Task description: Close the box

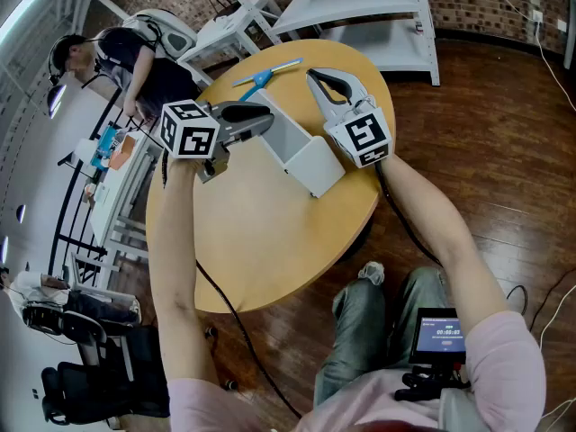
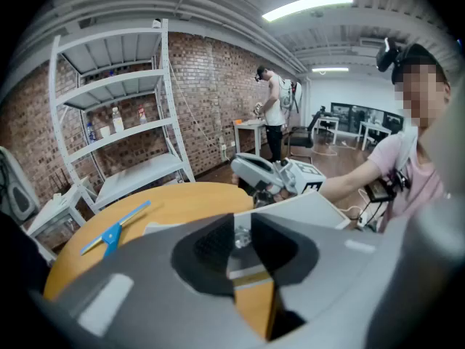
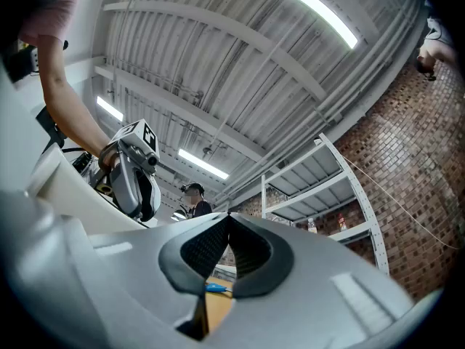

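An open white box (image 1: 301, 148) lies on the round wooden table (image 1: 252, 241). Its front panel faces me. My left gripper (image 1: 266, 118) reaches in from the left, its jaws nearly together on the box's left flap. In the left gripper view a thin white edge shows between the pads of the left gripper (image 2: 240, 231), and the white flap (image 2: 312, 209) spreads to the right. My right gripper (image 1: 315, 75) hovers at the box's far right side, pads shut with nothing in them. In the right gripper view the right gripper (image 3: 229, 220) points upward at the ceiling.
A blue-and-white hand tool (image 1: 263, 77) lies on the far part of the table. White metal shelving (image 1: 360, 7) stands behind the table. A person (image 1: 135, 52) works at a bench at the far left. The table's edge runs close on the right.
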Demonstrator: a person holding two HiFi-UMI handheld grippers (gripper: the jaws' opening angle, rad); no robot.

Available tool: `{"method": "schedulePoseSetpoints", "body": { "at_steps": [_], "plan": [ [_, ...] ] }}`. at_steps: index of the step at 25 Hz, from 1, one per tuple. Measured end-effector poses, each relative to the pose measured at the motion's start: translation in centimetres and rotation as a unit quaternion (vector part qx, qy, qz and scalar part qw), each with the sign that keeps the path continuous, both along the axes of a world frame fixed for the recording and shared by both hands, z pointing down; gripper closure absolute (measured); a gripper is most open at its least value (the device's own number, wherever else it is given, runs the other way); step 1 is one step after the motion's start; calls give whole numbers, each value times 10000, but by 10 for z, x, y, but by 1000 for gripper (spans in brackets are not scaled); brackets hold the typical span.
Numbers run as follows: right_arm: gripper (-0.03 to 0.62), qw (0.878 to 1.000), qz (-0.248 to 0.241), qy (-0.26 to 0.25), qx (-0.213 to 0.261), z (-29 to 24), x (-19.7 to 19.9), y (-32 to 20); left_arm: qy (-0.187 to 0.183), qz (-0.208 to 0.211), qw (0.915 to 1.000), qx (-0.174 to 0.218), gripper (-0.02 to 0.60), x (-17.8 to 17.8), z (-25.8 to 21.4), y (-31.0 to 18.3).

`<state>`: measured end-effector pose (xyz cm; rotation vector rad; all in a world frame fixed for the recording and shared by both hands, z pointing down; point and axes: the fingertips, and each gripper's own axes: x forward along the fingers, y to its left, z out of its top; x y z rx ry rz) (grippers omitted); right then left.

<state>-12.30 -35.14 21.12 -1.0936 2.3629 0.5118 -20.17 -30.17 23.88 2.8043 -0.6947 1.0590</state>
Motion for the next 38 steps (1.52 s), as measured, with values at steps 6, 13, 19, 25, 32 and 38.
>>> {"method": "schedulePoseSetpoints", "body": {
  "at_steps": [6,13,19,25,32,38],
  "plan": [
    [591,9999,50,66,-100,3,2,-4,-86,156,9995,262,511,4,-2,4],
    [591,9995,87,140,-256,12,1,-10,-518,310,9976,344,509,5,-12,8],
    [591,9993,88,184,-316,11,-3,-13,-578,387,9959,582,511,3,-60,7],
    [591,9992,41,193,-357,8,-4,-12,-667,292,9924,996,514,3,-114,6],
    [591,9990,-11,205,-390,8,-4,-11,-942,295,9886,1140,518,2,-124,-1],
    [591,9990,-30,207,-400,9,-3,-11,-728,353,9909,1074,518,5,-111,5]
  ]
}}
